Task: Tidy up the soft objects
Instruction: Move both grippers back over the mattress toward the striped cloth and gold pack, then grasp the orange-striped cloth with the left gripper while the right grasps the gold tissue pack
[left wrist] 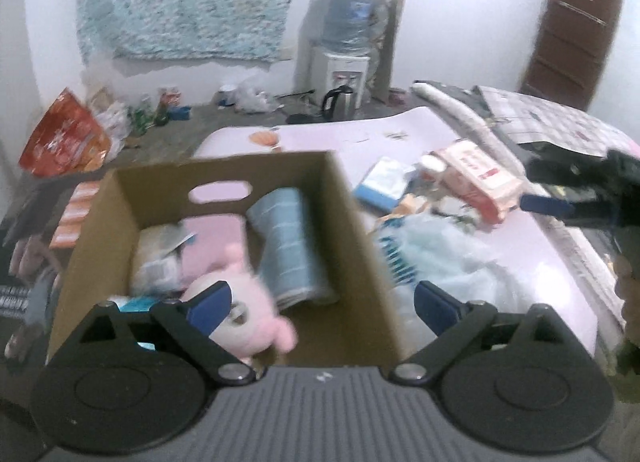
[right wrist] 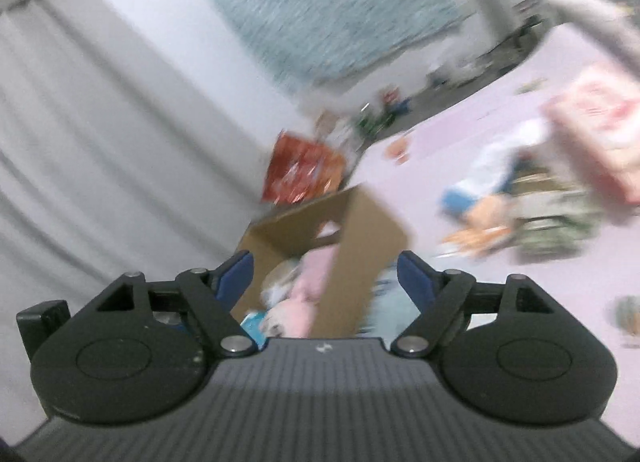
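**Risks, largest first**
- Cardboard box (left wrist: pixel 352 221): open-topped, standing on the pink bed sheet (left wrist: pixel 532 254). Its right wall lies between the spread jaws of the left gripper (left wrist: pixel 320 302); a careless descent would likely catch that wall and tip or shove the box.
- Right gripper (right wrist: pixel 326 276): its view is badly smeared and tilted, so aim at anything is doubtful. A reach made like this could miss or knock the loose pile.
- Pink plush toy (left wrist: pixel 256 314): lies at the box's near end, just past the left pad. It is light and rounded, so a brush from a finger could probably roll it.

**Gripper state**
- Left: jaws spread very wide, nothing between the pads, holding nothing.
- Right: jaws well apart, empty; the box edge shows beyond them, not gripped.

**Count, largest to smallest**
- Box: one.
- Inside it: one rolled blue striped towel (left wrist: pixel 292 246), one pink folded cloth (left wrist: pixel 212 246), one pink plush toy, one pale wrapped bundle (left wrist: pixel 158 258), one teal item at the near corner, mostly hidden.
- Still on the sheet to the right of the box: one pale blue gauzy heap (left wrist: pixel 448 262), one pink tissue pack (left wrist: pixel 480 177), one blue-and-white packet (left wrist: pixel 380 185); smaller bits are too blurred to count.
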`<state>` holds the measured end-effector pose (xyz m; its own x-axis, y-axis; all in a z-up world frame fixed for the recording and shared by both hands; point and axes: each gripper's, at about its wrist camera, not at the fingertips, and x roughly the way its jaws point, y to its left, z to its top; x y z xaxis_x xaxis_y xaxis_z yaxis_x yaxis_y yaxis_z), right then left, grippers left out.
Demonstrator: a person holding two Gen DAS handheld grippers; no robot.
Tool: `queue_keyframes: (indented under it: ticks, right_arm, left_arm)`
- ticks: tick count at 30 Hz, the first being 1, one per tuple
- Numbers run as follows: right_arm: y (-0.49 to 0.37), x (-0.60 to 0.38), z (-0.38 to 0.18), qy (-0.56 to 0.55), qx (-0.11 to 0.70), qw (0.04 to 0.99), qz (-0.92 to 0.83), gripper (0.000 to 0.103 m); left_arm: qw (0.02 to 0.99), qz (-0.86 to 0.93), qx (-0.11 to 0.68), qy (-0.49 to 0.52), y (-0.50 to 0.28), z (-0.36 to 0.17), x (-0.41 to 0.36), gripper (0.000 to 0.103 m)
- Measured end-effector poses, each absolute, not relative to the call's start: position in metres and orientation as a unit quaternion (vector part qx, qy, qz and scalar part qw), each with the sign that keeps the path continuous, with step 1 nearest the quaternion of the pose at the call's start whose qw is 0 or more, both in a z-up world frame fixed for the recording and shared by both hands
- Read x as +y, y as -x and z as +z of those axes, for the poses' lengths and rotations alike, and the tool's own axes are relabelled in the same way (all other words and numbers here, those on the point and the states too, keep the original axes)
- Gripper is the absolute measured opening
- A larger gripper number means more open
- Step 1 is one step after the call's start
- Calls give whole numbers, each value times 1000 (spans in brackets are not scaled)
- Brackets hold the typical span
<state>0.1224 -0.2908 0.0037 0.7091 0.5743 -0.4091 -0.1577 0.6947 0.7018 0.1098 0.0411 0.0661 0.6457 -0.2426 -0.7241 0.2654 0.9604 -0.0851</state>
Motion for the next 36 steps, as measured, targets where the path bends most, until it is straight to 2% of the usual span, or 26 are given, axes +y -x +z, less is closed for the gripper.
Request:
queue_keyframes:
  ticks: [5, 11, 18, 29, 36]
  right_arm:
    - [-95, -355, -6, -349, 300, 875, 147, 81]
    - [-90, -383, -32, -351, 295, 882, 110, 81]
    - [-138, -376, -66, -341, 311, 880, 112, 81]
    - [-241, -326, -92, -219, 365, 897, 119, 81]
    - [-278, -297, -120, -110, 411, 900, 99, 77]
  left_arm:
    - [903, -163, 398, -16, -135, 75, 2, 99]
    - [881, -200, 429, -20, -181, 78, -51, 99]
    - [846, -205, 492, -7, -257, 63, -105, 99]
    - [823, -186, 535, -36, -342, 20, -160, 98]
    - [785, -179, 593, -18, -361, -22, -156, 83]
